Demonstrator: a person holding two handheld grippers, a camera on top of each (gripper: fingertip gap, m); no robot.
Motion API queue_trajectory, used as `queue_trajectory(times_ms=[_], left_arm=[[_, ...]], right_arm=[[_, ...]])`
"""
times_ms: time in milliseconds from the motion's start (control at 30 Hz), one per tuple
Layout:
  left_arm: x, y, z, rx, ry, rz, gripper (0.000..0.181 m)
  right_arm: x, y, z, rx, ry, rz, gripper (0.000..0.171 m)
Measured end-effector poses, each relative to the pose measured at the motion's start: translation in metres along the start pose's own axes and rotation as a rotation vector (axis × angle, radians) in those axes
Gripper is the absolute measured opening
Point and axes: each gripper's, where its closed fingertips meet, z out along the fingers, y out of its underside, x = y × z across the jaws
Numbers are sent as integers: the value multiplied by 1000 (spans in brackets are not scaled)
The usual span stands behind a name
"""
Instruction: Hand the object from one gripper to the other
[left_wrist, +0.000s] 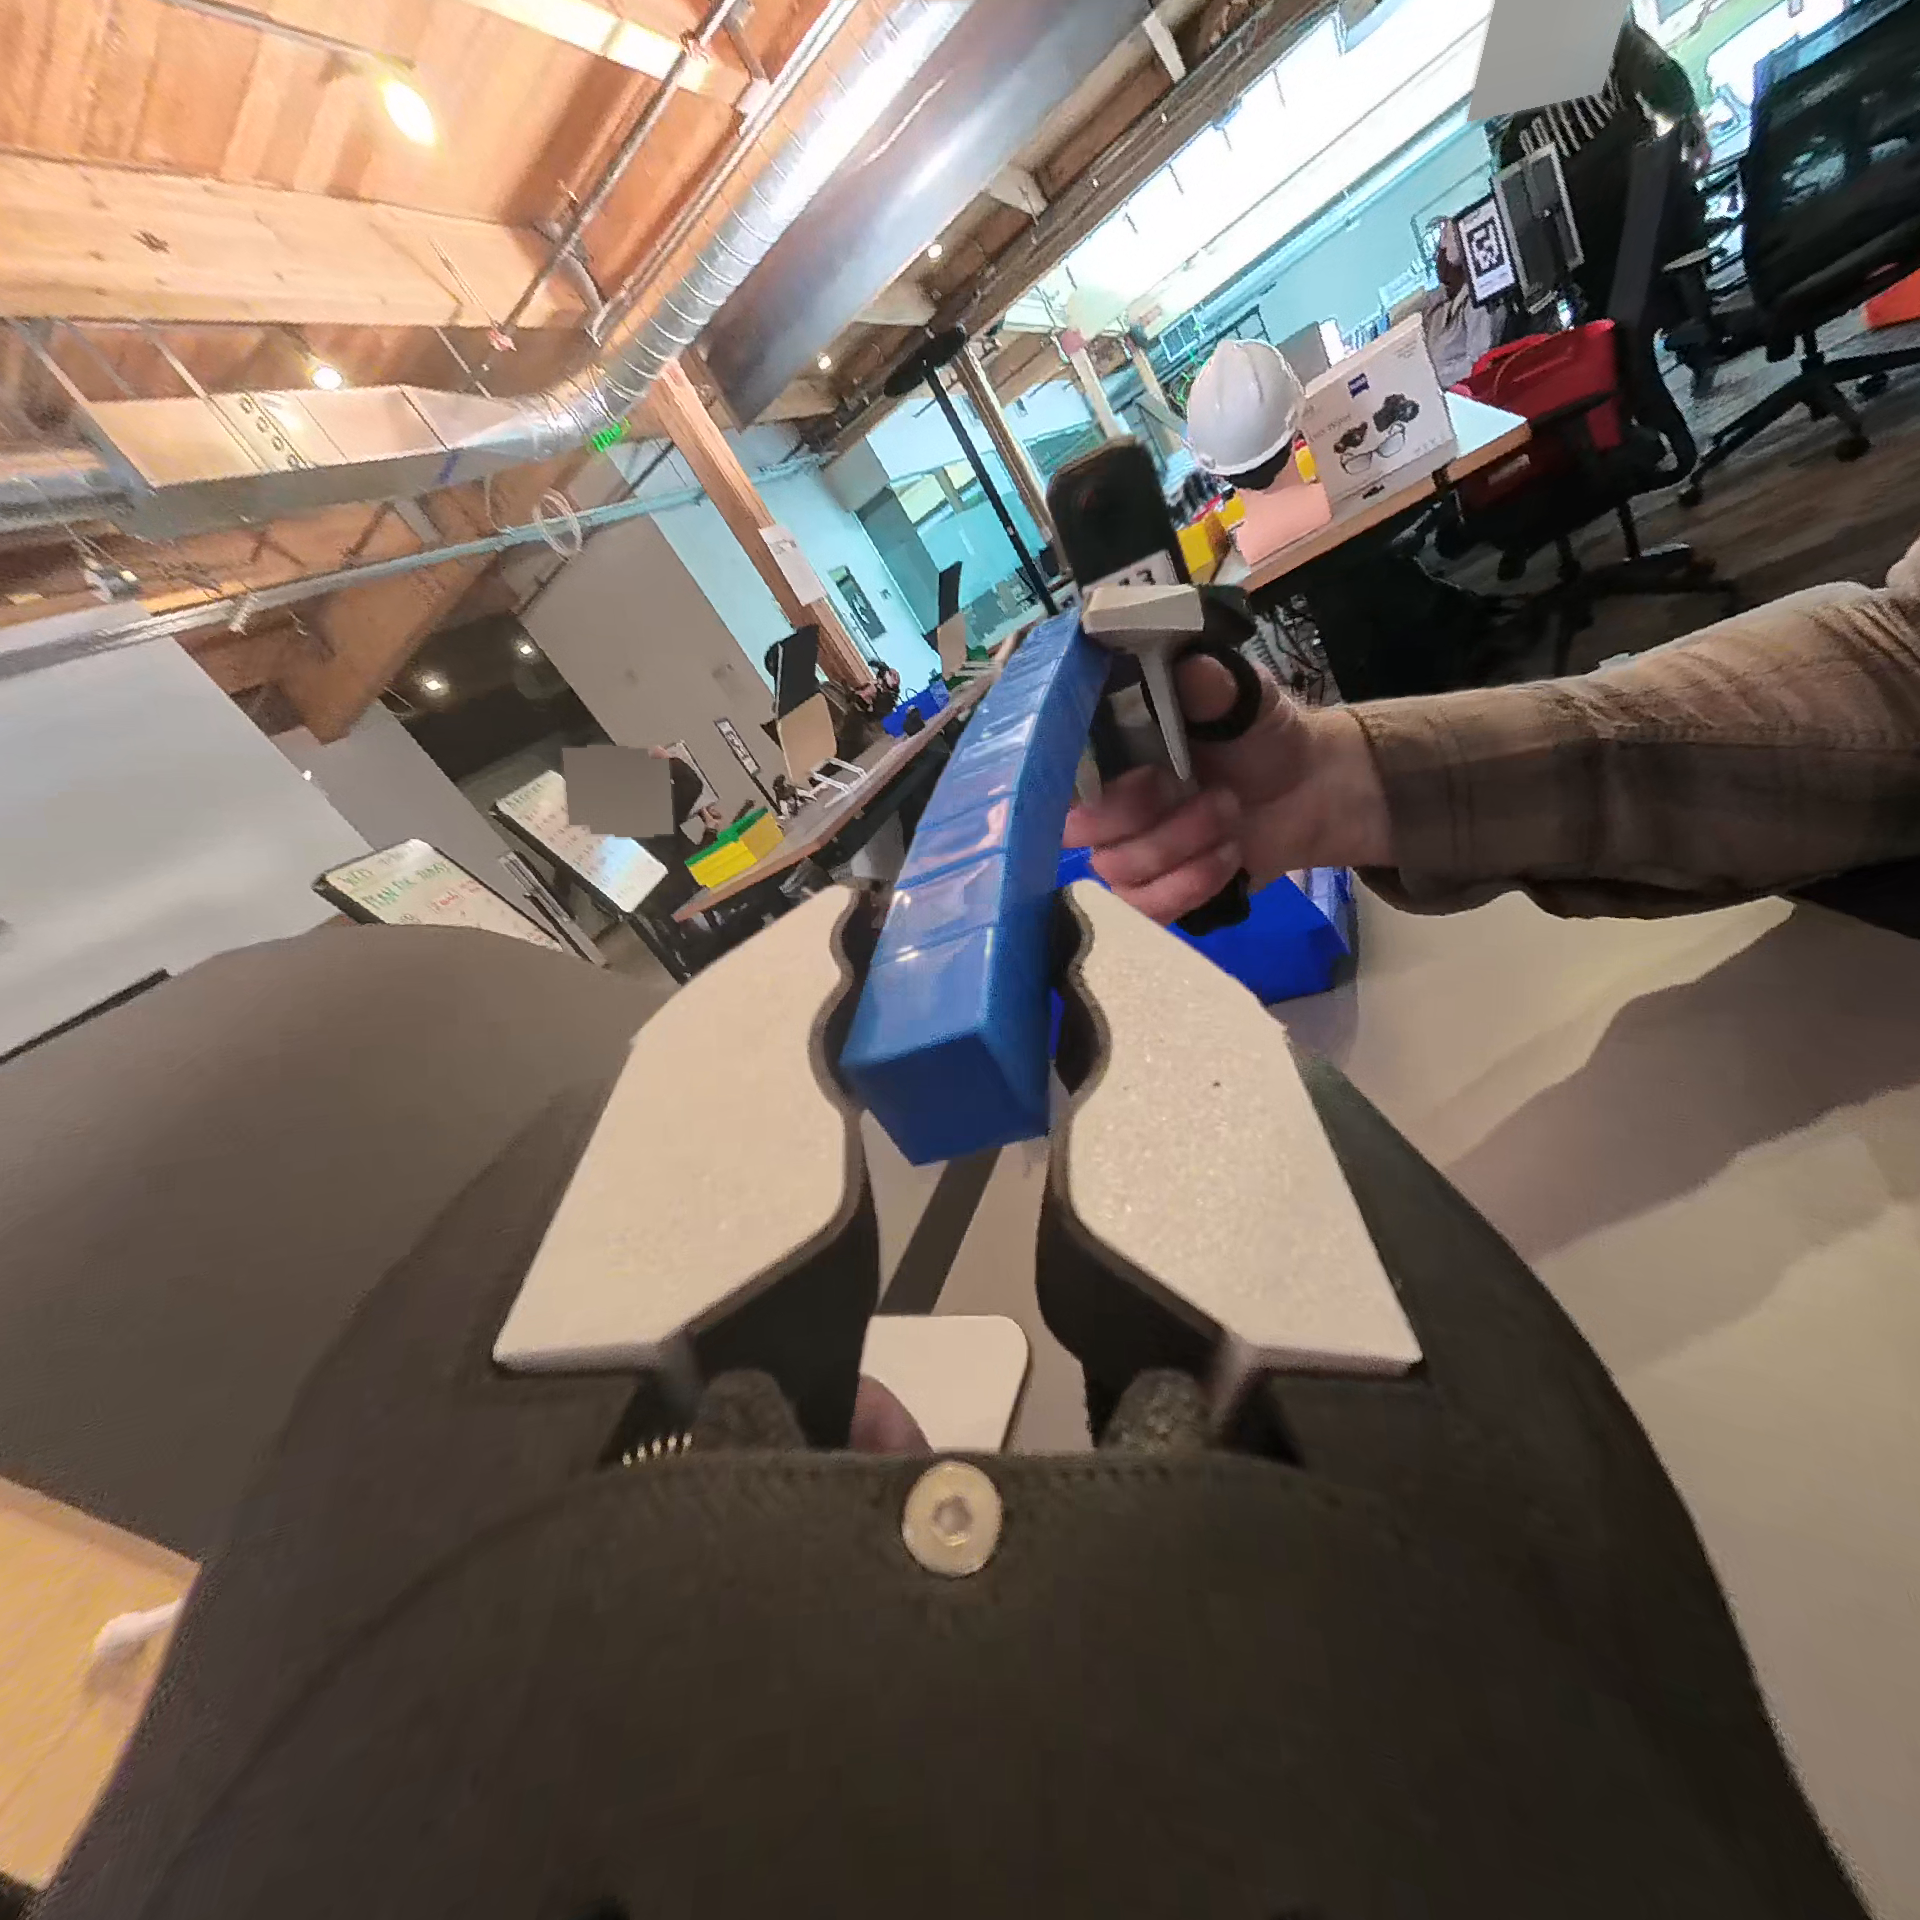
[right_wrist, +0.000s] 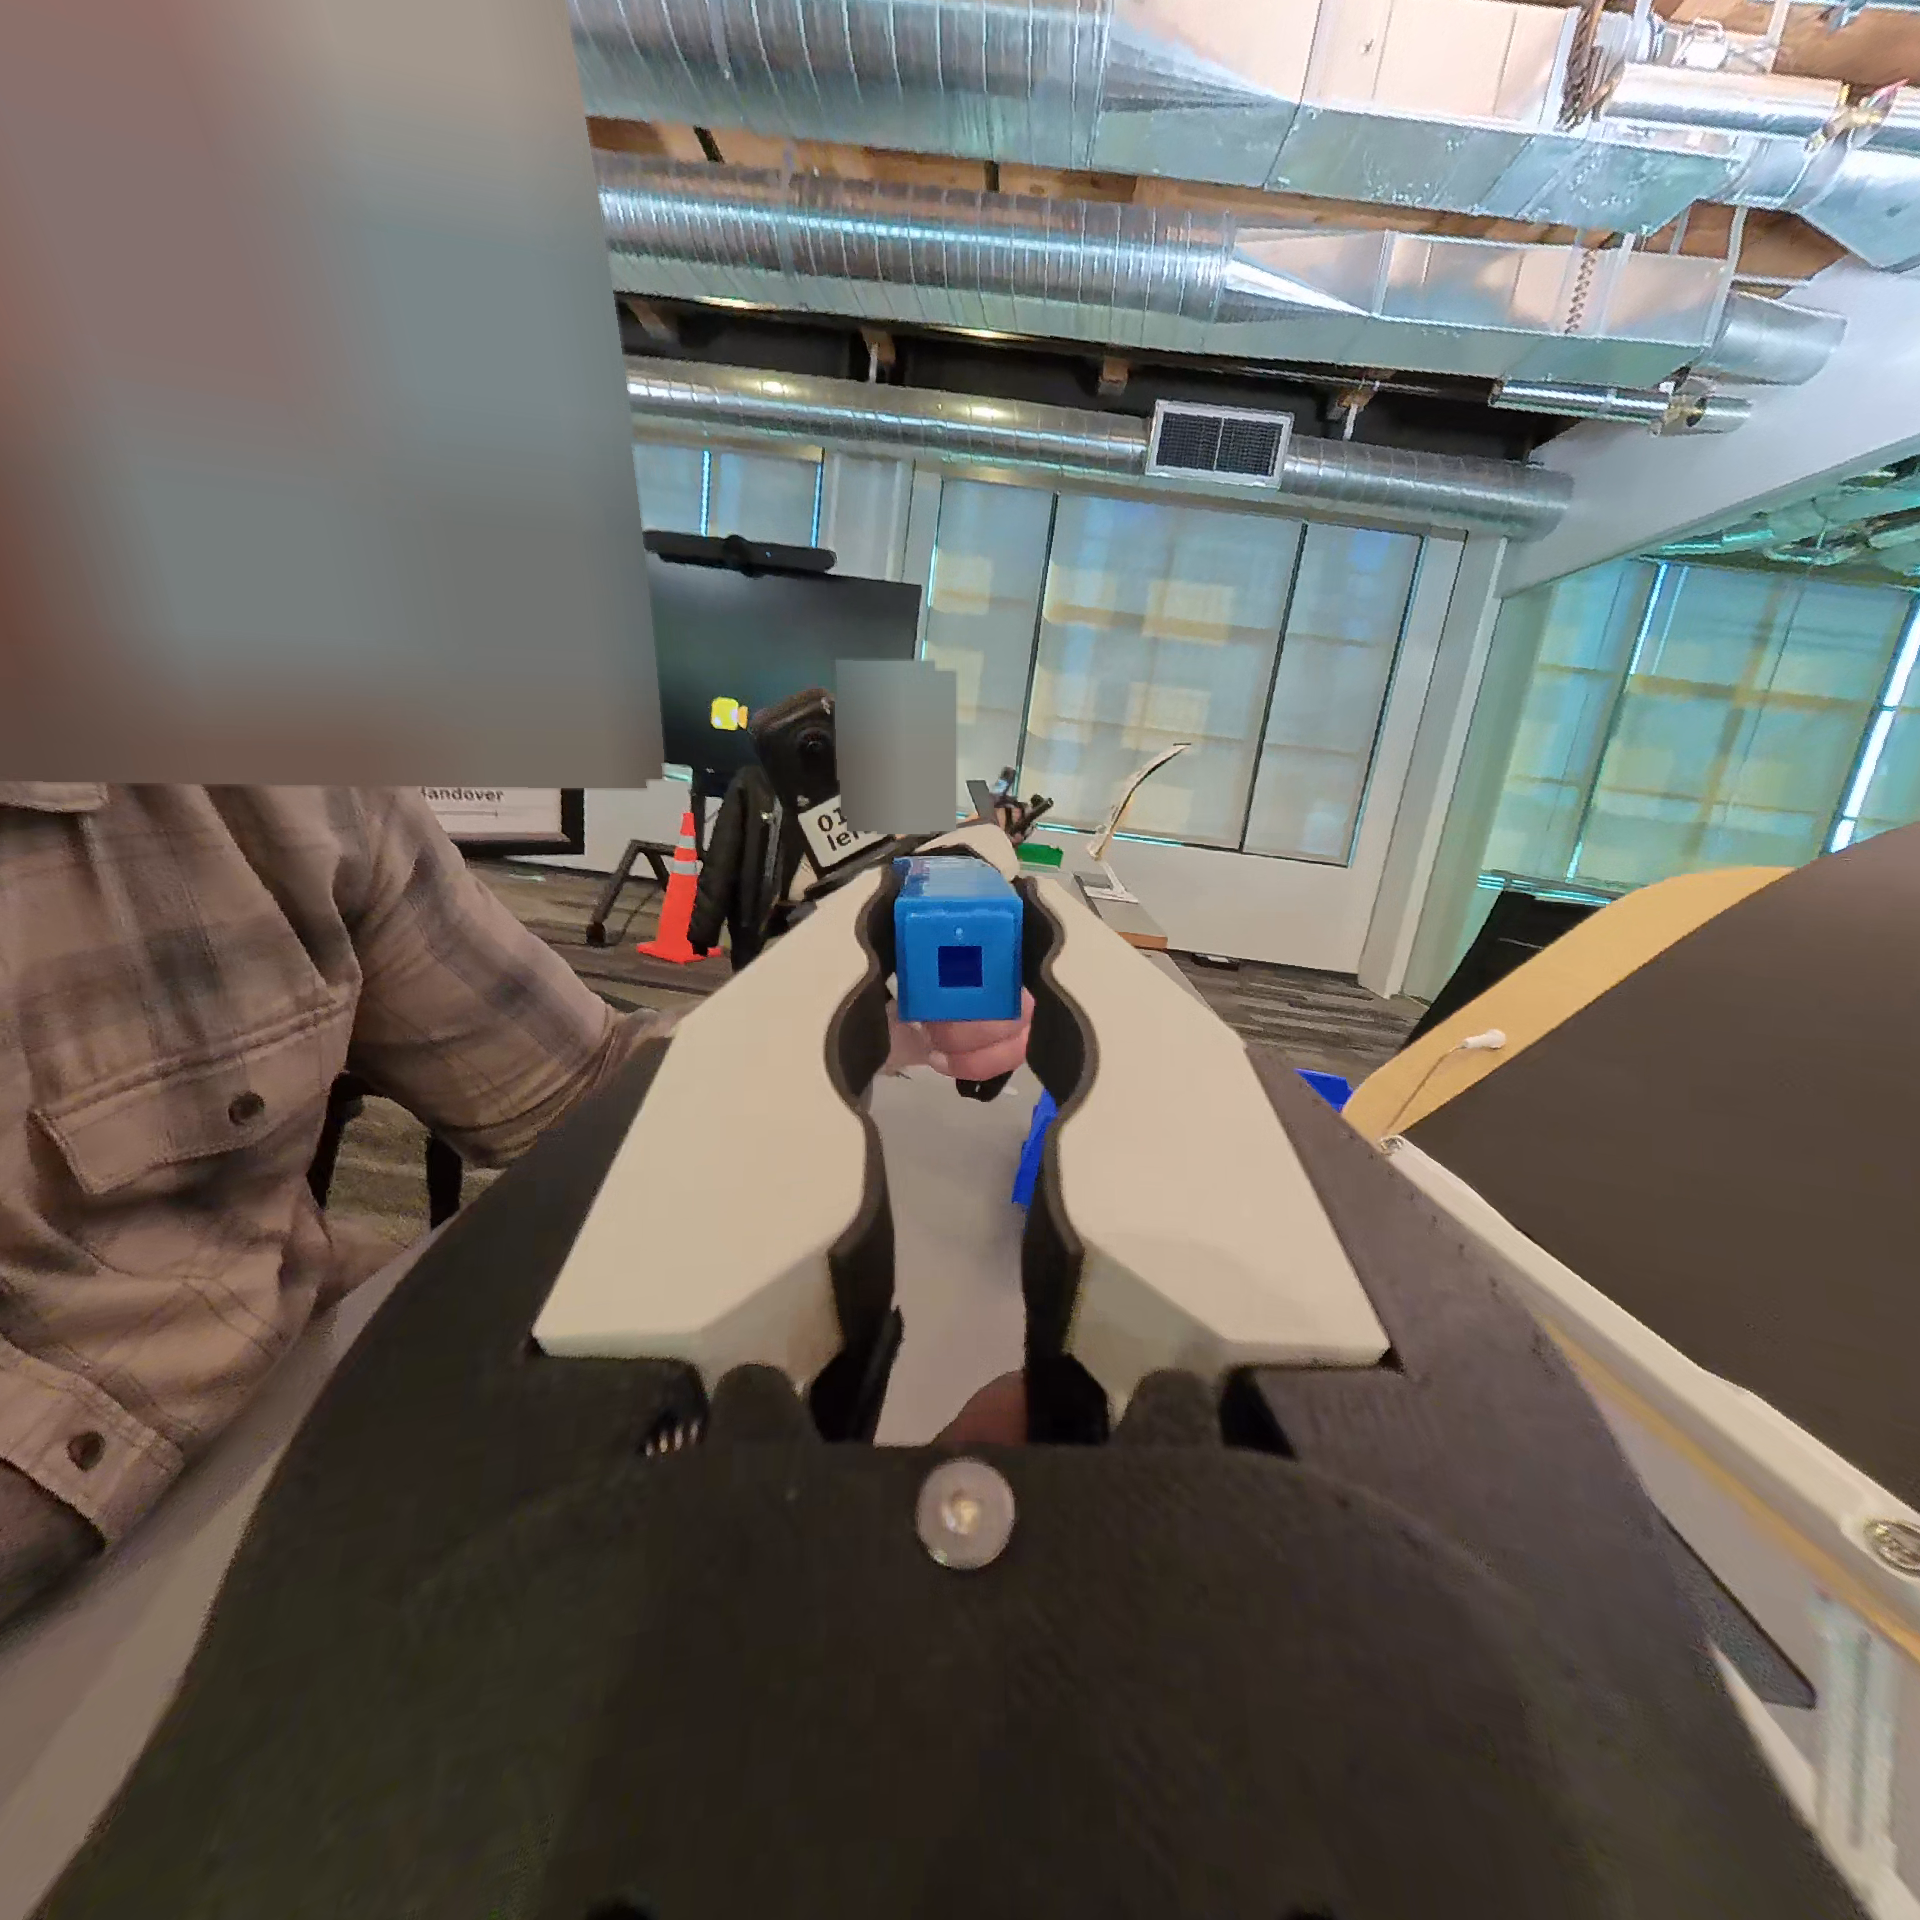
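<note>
The left gripper (left_wrist: 951, 997) was clamped on the near end of a long blue box (left_wrist: 982, 852), and the right gripper (right_wrist: 956, 940) pinched the far end, so both held it at once, probably the overlap that keeps it from dropping mid-handover. The box hung in the air between them, above a white table (left_wrist: 1621, 1195). A hand (left_wrist: 1236, 810) gripped the right tool's handle beside the box.

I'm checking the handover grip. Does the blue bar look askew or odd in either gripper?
Nothing is damaged. The blue bar sits slanted between the left gripper fingers, its near end jutting past them, while the right gripper holds the far end squarely.
</note>
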Motion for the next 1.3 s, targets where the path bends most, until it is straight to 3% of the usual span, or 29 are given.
queue_trajectory(times_ms=[467,1000,1300], left_arm=[[5,-10,1,-55,-89,334,35],[21,-14,4,-108,-73,543,30],[26,-10,6,-131,-63,563,27]], right_arm=[[2,4,-3,49,-54,134,18],[7,14,-8,46,-90,258,19],[11,16,-11,47,-83,287,19]])
